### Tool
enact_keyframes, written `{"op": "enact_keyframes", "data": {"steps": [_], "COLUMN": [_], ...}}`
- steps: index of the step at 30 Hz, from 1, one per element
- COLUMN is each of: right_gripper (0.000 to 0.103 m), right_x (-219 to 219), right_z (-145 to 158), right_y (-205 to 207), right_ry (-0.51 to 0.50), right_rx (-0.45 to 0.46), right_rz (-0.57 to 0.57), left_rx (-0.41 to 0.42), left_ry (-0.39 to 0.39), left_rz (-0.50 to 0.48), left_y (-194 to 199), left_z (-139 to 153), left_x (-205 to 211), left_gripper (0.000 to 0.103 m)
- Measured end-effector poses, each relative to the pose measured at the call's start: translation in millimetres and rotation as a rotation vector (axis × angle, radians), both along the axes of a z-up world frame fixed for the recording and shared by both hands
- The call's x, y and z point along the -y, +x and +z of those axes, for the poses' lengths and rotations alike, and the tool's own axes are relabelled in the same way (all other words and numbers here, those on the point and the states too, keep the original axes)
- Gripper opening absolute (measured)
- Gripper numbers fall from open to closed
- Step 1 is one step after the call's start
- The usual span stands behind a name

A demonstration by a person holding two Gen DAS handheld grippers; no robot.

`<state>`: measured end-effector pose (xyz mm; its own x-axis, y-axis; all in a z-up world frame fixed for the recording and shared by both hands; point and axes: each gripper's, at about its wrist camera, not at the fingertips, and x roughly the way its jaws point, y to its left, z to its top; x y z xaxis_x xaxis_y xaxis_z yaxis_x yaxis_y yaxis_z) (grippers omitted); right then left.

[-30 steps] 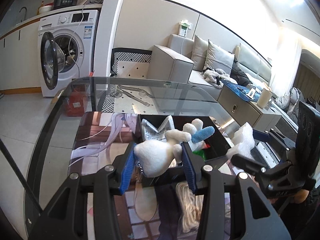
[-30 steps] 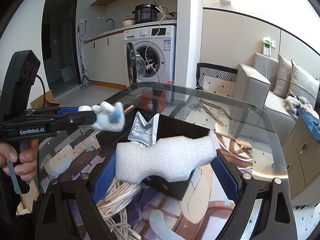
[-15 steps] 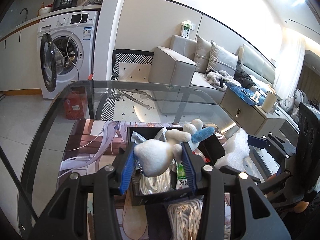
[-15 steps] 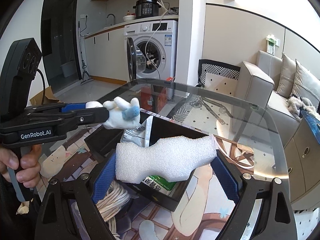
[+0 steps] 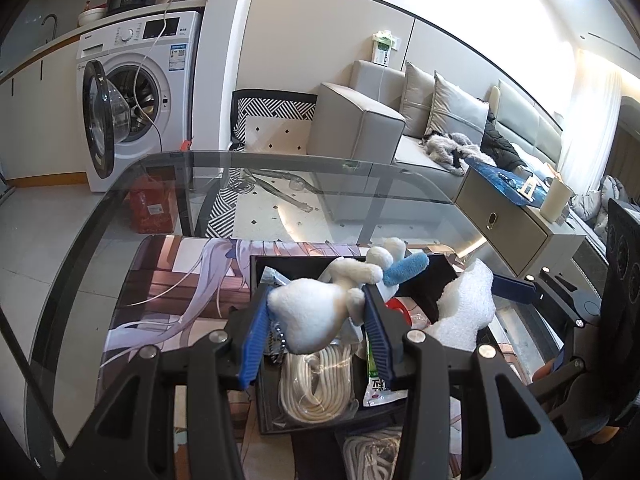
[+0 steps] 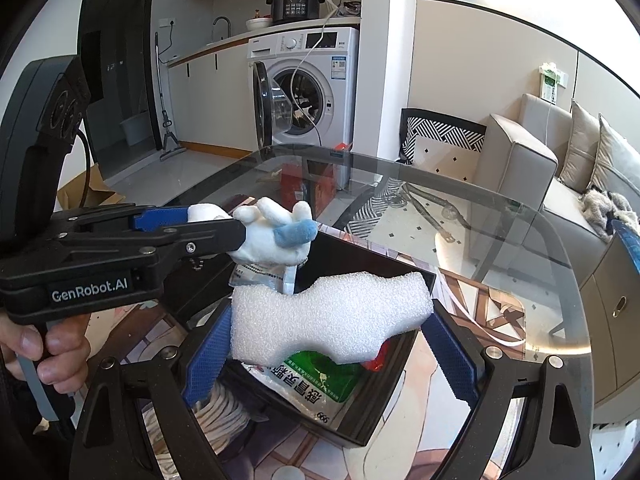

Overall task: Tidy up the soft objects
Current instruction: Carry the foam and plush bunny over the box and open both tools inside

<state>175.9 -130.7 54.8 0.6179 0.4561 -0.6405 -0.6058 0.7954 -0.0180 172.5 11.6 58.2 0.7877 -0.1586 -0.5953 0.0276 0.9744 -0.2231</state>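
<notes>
Two claws hang over the black box (image 5: 436, 276) on the glass bench (image 5: 168, 184); the left claw (image 5: 318, 316) is clamped on a white plush (image 5: 316, 312); the right claw (image 6: 328, 340), spread wide, grips a foam block (image 6: 328, 320) above the box's green packet (image 6: 320, 380) and rope (image 5: 316, 384).

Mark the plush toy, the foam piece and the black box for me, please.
plush toy (image 5: 306, 312), left wrist view, on its white body between the fingers.
foam piece (image 6: 328, 316), right wrist view, on the middle of its white face.
black box (image 6: 394, 380), right wrist view, on its right wall.
</notes>
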Motion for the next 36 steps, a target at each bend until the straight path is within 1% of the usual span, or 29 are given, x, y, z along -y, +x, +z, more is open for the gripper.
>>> {"op": "enact_keyframes", "data": {"steps": [4, 12, 17, 19, 21, 26, 29, 30, 31, 32, 33, 34, 36], "right_gripper": [0.092, 0.093, 0.095, 0.099, 0.100, 0.101, 0.101, 0.101, 0.101, 0.101, 0.101, 0.101, 0.101], "right_x": [-3.3, -7.7, -10.4, -11.2, -10.2, 0.0, 7.8, 9.4, 12.8, 16.1, 18.8, 21.1, 27.3], "right_z": [-4.0, -9.4, -11.1, -11.3, -10.7, -3.6, -0.4, 0.4, 0.8, 1.3, 1.4, 0.9, 1.5], "right_y": [7.5, 13.2, 11.5, 9.1, 6.7, -5.3, -13.9, -15.5, -18.5, -22.0, -24.7, -28.1, -33.0], "right_ry": [-0.009, -0.036, -0.053, -0.068, -0.079, -0.061, -0.052, -0.050, -0.046, -0.044, -0.041, -0.039, -0.034], "right_rx": [-0.011, 0.010, 0.026, 0.049, 0.068, 0.084, 0.092, 0.093, 0.094, 0.093, 0.093, 0.094, 0.094], "right_rz": [-0.001, -0.010, -0.002, -0.012, -0.024, -0.039, -0.052, -0.056, -0.063, -0.068, -0.071, -0.074, -0.083], "left_rx": [-0.001, -0.004, -0.011, -0.010, -0.009, -0.008, -0.010, -0.007, -0.004, 0.001, 0.009, 0.013, 0.031], "left_ry": [0.002, 0.008, 0.006, 0.006, 0.012, 0.025, 0.032, 0.035, 0.038, 0.039, 0.039, 0.039, 0.040], "left_rz": [-0.003, -0.021, -0.022, -0.025, -0.028, -0.040, -0.049, -0.054, -0.057, -0.060, -0.065, -0.069, -0.069], "left_y": [4.6, 11.6, 15.7, 15.8, 15.4, 14.6, 13.4, 11.9, 10.7, 8.7, 5.5, 3.2, -5.2], "left_z": [-2.1, -6.1, -7.6, -7.6, -7.8, -8.6, -8.8, -8.0, -6.6, -5.4, -3.2, -1.7, 3.5], "left_x": [1.6, 6.6, 7.0, 7.5, 8.5, 11.4, 13.8, 14.9, 15.5, 16.1, 16.2, 16.0, 14.4], "left_gripper": [0.044, 0.044, 0.045, 0.045, 0.045, 0.046, 0.052, 0.058, 0.067, 0.068, 0.072, 0.081, 0.093]}}
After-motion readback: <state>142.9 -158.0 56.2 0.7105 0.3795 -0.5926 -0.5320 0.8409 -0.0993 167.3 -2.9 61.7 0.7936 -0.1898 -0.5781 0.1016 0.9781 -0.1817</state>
